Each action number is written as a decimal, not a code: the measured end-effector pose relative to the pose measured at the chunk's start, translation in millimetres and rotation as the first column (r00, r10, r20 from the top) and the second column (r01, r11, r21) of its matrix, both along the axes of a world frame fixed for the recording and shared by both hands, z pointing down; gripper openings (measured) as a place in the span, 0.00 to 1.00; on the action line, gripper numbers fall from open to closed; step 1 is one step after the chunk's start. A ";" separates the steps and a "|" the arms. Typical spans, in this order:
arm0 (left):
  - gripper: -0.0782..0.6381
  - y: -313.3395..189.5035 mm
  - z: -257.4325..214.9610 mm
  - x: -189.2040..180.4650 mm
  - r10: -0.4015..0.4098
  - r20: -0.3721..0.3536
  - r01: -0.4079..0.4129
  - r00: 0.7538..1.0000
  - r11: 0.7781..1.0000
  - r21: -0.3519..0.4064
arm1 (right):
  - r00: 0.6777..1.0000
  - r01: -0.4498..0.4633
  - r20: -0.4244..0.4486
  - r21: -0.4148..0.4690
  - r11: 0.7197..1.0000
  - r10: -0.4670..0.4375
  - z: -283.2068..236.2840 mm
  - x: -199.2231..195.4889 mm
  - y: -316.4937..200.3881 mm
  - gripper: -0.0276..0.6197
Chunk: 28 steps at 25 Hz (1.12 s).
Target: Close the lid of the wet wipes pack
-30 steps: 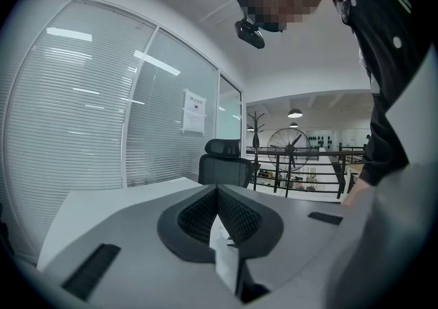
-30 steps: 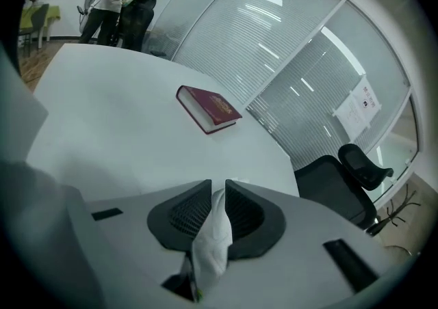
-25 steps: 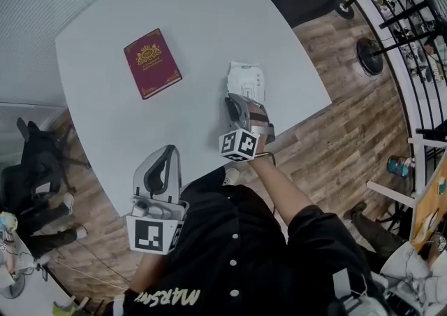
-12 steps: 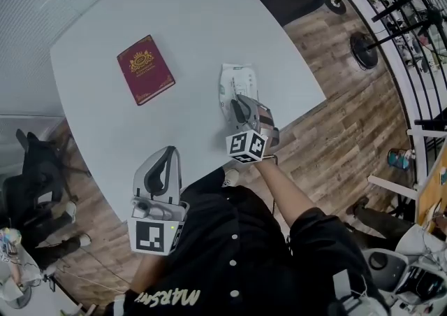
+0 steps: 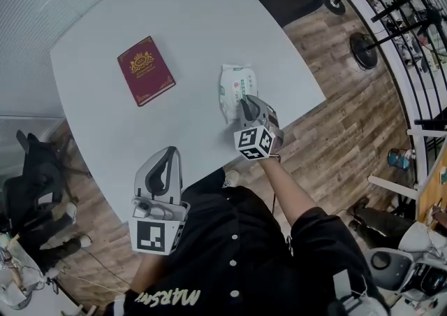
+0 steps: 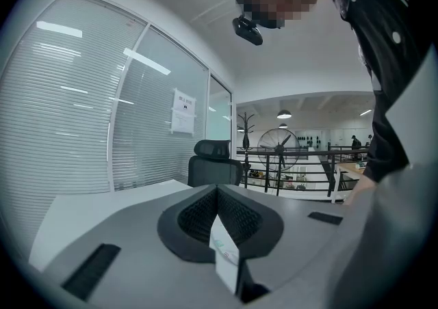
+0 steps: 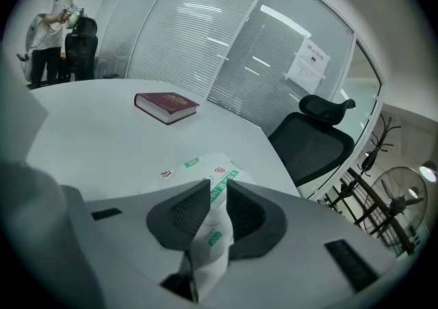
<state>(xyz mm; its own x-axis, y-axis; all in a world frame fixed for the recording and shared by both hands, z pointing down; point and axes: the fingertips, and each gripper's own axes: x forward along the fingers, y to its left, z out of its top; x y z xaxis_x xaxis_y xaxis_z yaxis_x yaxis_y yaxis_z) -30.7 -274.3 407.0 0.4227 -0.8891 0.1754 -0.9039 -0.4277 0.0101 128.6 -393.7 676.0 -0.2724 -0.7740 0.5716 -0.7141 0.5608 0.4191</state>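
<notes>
**Head view.** Since half a second ago the right gripper [image 5: 244, 103] has slid a little to the right, away from the red book [image 5: 145, 70]. The wet wipes pack [image 5: 232, 87] has turned with it, so a green-printed face now shows where a plain white panel did. The left gripper [image 5: 170, 152] has kept its place below the book, at the near edge of the table [image 5: 181, 21]. There is one pack, one book, one table and two grippers. The pack lies on the table right of the book, well apart from it, with its near end under the right gripper's tips.

**Left gripper view.** The jaws meet at their tips. One white slip [image 6: 224, 254] with small green print stands in the cleft behind them; whether it is held or belongs to the gripper cannot be told. Beyond are one black office chair [image 6: 213, 163] and one fan [image 6: 278, 148].

**Right gripper view.** The jaws stand narrow, have just been closing, and pinch the pack's white film. The rest of the pack lies past the tips, with the book farther back and to the left. The pack's lid cannot be made out. One person [image 7: 49, 24] stands far left of the book.
</notes>
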 end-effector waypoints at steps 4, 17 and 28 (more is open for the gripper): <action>0.12 0.8 -0.7 -1.1 -0.005 0.003 0.005 1.000 1.000 0.000 | 1.000 -0.008 0.014 -0.016 1.000 0.009 4.1 2.1 -0.5 0.18; 0.12 -1.8 3.7 -5.8 -0.011 -0.011 0.011 1.000 1.000 -0.013 | 1.000 -0.002 0.013 -0.093 0.996 0.003 14.3 -1.4 -16.2 0.12; 0.12 -7.4 5.2 -4.2 -0.005 -0.011 0.005 1.000 1.000 -0.021 | 0.998 -0.032 0.050 -0.178 0.983 0.041 20.8 -0.8 -24.7 0.09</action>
<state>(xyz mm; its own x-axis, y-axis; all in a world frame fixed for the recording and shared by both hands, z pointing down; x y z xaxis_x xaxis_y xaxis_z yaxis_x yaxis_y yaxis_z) -34.9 -281.7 412.2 0.4202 -0.8874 0.1895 -0.9058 -0.4227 0.0289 127.9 -418.3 696.8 -0.2794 -0.6715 0.6863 -0.7538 0.5961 0.2764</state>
